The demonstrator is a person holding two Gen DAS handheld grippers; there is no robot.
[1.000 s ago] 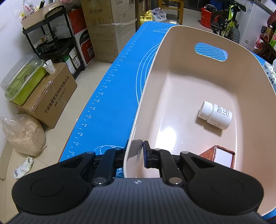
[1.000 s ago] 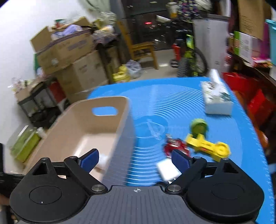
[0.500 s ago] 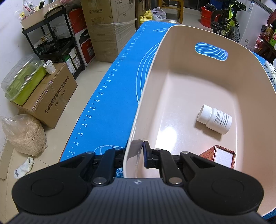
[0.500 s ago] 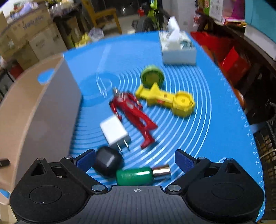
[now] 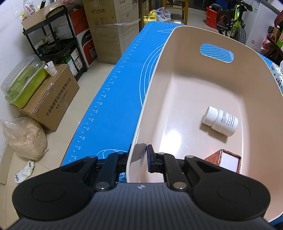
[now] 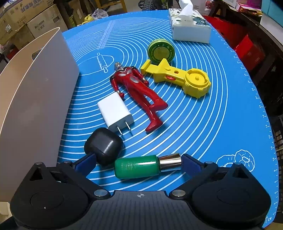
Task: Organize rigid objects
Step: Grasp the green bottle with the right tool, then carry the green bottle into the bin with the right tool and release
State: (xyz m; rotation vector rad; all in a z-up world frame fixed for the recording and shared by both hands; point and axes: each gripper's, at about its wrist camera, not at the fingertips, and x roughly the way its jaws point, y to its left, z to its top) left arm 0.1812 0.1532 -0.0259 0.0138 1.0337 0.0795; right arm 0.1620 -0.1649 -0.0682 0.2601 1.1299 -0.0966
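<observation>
Pinching beige bin (image 5: 203, 85) rim, left gripper (image 5: 143, 155) steadies it for drop-offs; right gripper (image 6: 138, 163) jaws, just widened, straddle green bottle (image 6: 138, 166) lying on blue mat (image 6: 221, 115), pads not yet pressing

On the blue mat (image 5: 113, 109) we read a white ruler scale down its edge, with 40, 42, 44, 46, 48, 50, 52, 54, 56, 58 and 60; in the right wrist view the mat's (image 6: 221, 113) scale shows 10, 12, 14, 18, 20 and "CM" at the corner. We make out Chinese print "宁波微煜智能科技有限公司" on the floor carton (image 5: 53, 100), "空气净化器" on the tall carton (image 5: 106, 16), and small unreadable black print on the white bottle (image 5: 221, 121). The green tin (image 6: 161, 51) carries ring lettering where we read "OINTMENT".
</observation>
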